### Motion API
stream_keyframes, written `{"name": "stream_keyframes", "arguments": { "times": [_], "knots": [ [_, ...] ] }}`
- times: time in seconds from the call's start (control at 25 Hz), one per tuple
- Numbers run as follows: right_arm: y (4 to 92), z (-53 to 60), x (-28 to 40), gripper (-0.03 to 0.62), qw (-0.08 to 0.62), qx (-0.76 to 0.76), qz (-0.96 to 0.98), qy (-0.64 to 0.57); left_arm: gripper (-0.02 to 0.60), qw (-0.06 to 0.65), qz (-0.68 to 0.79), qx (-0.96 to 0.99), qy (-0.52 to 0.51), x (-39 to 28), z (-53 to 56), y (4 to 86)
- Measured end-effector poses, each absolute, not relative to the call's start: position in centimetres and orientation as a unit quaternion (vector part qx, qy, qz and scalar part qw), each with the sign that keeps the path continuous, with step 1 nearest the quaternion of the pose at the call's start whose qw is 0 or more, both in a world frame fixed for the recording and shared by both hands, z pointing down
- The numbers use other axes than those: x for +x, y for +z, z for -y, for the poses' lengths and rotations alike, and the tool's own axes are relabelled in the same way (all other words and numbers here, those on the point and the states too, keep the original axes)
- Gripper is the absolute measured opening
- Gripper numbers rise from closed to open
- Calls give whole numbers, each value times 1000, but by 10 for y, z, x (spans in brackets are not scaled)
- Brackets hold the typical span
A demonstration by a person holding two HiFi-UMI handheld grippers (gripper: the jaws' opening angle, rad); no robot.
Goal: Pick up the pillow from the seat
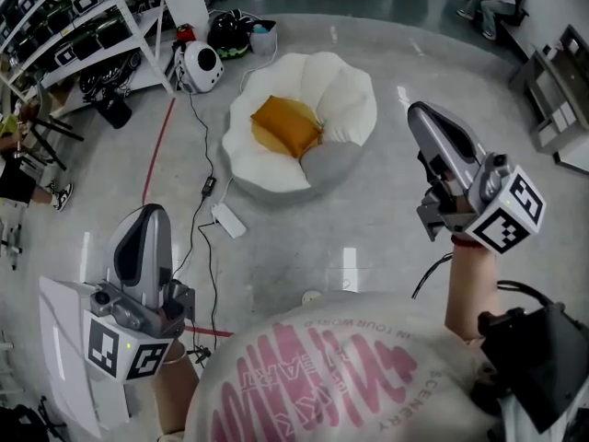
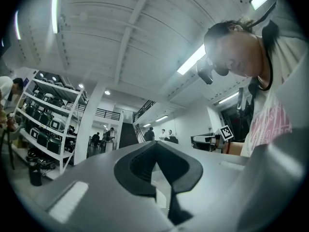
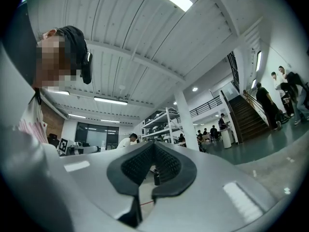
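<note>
An orange-yellow pillow (image 1: 286,124) lies in the hollow of a white flower-shaped seat (image 1: 345,99) on the floor ahead of me. My left gripper (image 1: 153,212) is held low at the left, well short of the seat, jaws shut and empty. My right gripper (image 1: 419,112) is raised at the right, to the side of the seat, also shut with nothing in it. In the left gripper view the left gripper (image 2: 155,146) tilts up toward the ceiling, and so does the right gripper (image 3: 153,146) in the right gripper view; neither view shows the pillow.
Cables (image 1: 201,168) and a white power brick (image 1: 228,219) lie on the floor left of the seat. A white helmet-like object (image 1: 202,65) and dark gear sit behind it. Shelving (image 1: 83,17) stands at far left. A table (image 1: 557,90) stands at the right.
</note>
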State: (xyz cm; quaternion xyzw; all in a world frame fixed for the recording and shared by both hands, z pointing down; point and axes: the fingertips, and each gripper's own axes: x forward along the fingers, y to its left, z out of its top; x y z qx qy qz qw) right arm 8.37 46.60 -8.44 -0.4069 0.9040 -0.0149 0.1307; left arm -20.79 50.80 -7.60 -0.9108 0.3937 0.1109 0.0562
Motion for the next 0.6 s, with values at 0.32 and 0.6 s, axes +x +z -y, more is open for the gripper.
{"name": "stream_keyframes", "arguments": {
  "times": [0.32, 0.6],
  "knots": [
    [-67, -452, 100, 6, 126, -423, -897, -22, 18, 34, -386, -916, 103, -195, -487, -56],
    [-66, -447, 99, 6, 120, -418, -900, -19, 18, 35, -378, -920, 101, -183, -478, -60]
  ]
}}
